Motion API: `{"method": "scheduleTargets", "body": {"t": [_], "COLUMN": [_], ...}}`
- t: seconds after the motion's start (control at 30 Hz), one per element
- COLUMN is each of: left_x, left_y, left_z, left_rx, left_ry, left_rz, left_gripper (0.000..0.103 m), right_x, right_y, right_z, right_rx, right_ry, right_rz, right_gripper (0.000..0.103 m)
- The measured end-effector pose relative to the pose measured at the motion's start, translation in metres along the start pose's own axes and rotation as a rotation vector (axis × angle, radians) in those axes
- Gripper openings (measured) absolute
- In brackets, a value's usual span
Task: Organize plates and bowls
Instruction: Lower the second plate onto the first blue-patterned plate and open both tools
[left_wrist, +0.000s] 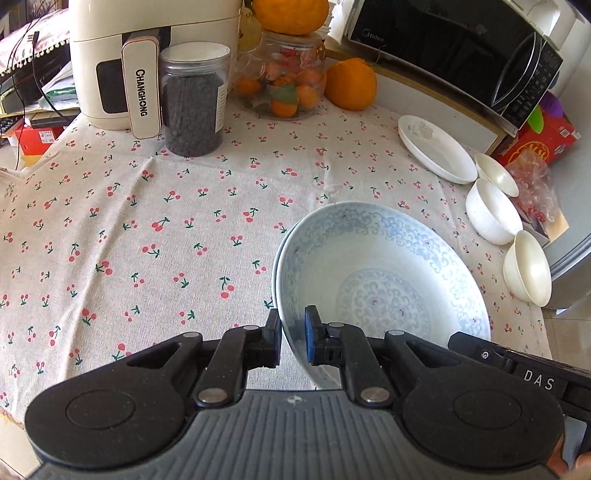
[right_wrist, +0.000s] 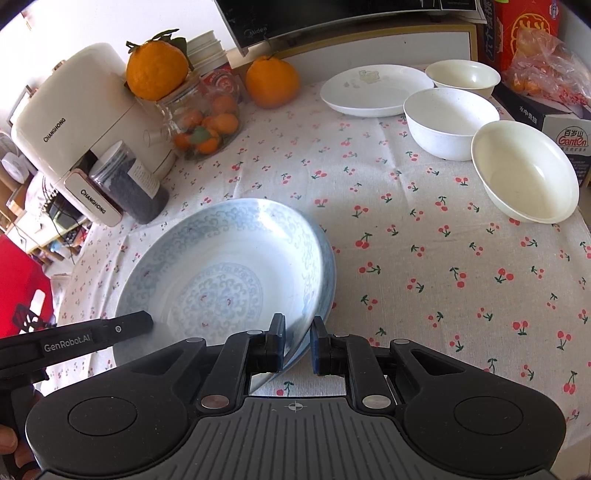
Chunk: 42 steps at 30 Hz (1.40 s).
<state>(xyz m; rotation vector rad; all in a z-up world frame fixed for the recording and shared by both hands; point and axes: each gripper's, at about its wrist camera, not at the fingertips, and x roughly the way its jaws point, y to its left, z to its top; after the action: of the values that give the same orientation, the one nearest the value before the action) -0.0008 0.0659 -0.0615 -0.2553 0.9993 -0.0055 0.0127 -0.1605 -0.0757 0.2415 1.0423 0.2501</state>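
The blue-patterned plates, two nested, sit near the table's front edge, mouths up and round, so no long axis; the left gripper clamps one side of the rim, the right gripper the opposite; lift both evenly, keeping them level, toward the white plate and bowls at the far right corner.

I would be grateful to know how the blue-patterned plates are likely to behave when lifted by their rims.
The blue-patterned plates look like glazed ceramic, so probably rigid, fairly heavy and breakable. The glossy rim may slip between the left gripper and right gripper. Two seem stacked, so the top one could slide.
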Motion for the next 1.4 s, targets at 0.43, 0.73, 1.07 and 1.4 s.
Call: {"method": "scheduleTargets", "body": {"t": [0.43, 0.73, 1.07, 1.4], "left_x": [0.012, 0.015, 0.019, 0.024], "left_y": [-0.001, -0.003, -0.009, -0.008], "left_z": [-0.002, 0.000, 0.000, 0.001], "left_rx": [0.020, 0.028, 0.079, 0.078], "left_ry": [0.058, 0.061, 0.057, 0.062], "left_rz": [0.032, 0.043, 0.081, 0.084], "left_gripper": [0.012, 0.013, 0.015, 0.015], "right_x": [0.011, 0.014, 0.018, 0.020], "right_y": [0.005, 0.011, 0.025, 0.024], "right_z": [0.001, 0.002, -0.002, 0.000], "right_rx": [-0.026, -0.067, -0.170, -0.186], "right_ry": [0.052, 0.051, 0.038, 0.033], "right_rz": [-0.043, -0.070, -0.138, -0.147], "right_gripper": [0.017, 0.020, 0.025, 0.025]}}
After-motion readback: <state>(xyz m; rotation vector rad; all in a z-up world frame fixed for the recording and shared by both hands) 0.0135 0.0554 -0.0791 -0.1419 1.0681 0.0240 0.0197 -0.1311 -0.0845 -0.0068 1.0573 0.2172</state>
